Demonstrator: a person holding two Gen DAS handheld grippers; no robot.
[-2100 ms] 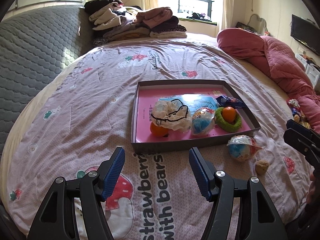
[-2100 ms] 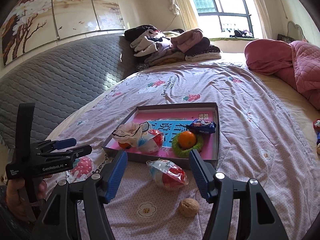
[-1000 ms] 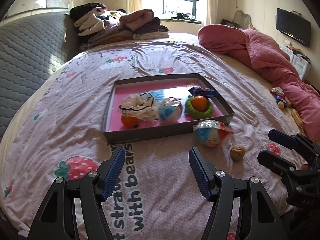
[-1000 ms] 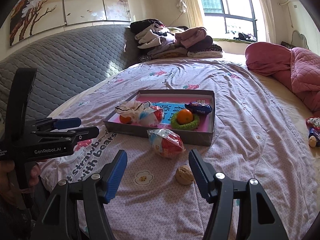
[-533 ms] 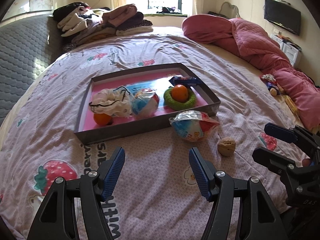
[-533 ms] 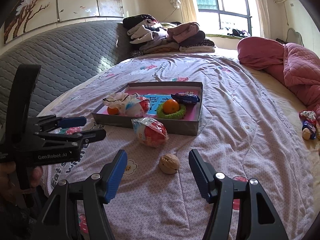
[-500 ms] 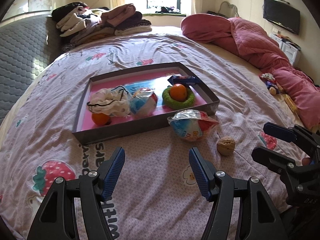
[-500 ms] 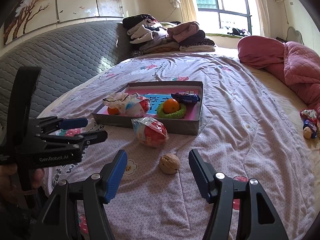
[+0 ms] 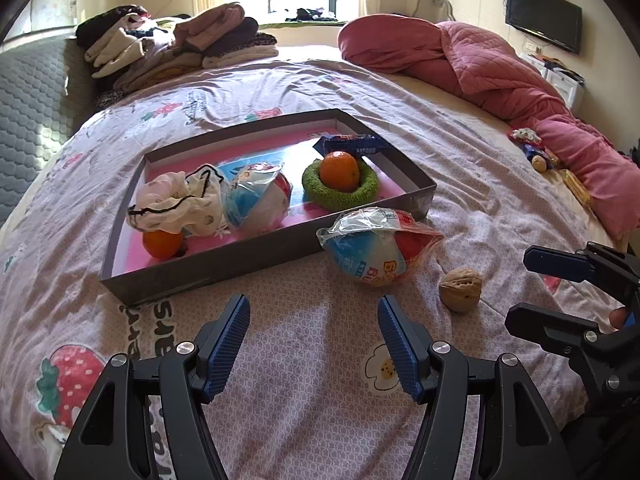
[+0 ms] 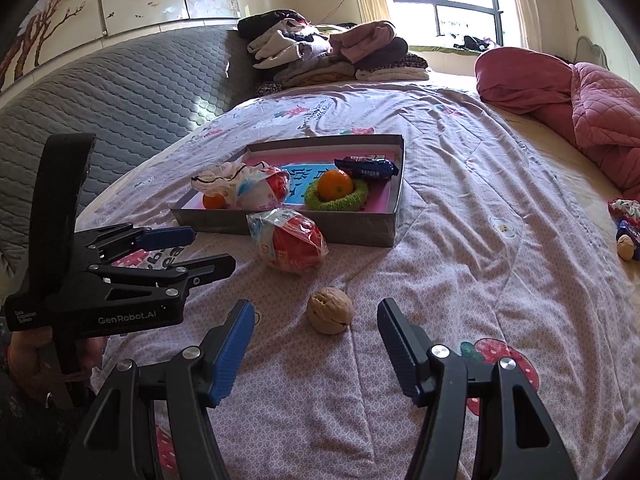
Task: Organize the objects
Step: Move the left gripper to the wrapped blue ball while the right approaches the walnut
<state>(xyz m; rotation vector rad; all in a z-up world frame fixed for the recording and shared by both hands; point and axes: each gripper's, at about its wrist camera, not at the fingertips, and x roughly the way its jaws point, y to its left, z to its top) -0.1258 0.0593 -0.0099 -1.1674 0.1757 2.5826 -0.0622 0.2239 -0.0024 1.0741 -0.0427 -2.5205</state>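
The right claw point(image 10: 316, 346) is spread wide and empty, low over the bed point(image 10: 460, 240), with the walnut point(image 10: 330, 310) lying loose between and just ahead of its tips. The left claw point(image 9: 314, 346) is also spread and empty, near the tray point(image 9: 256, 254). The wrapped ball point(image 10: 289, 245) rests against the tray's near wall, outside it.

Likely step: picking up the walnut. Advise centring it between the pads, dropping until they straddle its widest part, and closing slowly; the round shell may squirt out and the soft quilt gives underneath.

Hidden: the small orange point(image 9: 163, 243) is half covered by the pouch point(image 9: 180, 204). Items at the far right edge are too small to identify.
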